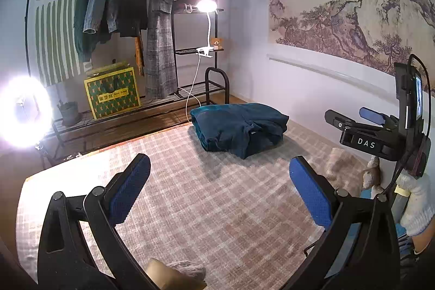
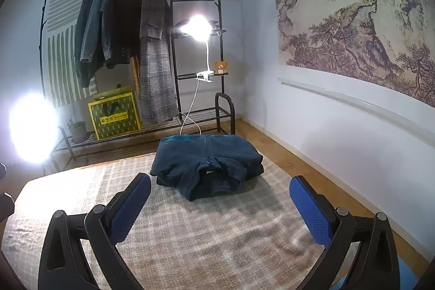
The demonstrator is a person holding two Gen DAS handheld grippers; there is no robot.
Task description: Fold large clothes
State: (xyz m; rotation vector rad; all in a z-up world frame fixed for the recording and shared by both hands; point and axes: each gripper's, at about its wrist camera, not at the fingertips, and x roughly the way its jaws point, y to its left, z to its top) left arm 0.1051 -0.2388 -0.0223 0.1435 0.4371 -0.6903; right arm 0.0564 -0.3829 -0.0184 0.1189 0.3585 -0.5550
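While both jaws gape, fleecy folded jacket (image 2: pixel 208 165) rests on plaid rug (image 2: pixel 190 235).

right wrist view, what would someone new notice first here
The dark blue folded jacket sits in a neat bundle at the far end of the checked rug, straight ahead between the open fingers of the right tool. Behind it a black clothes rack holds hanging coats, with a glaring clip lamp on its shelves. A large mountain landscape mural fills the right-hand wall.
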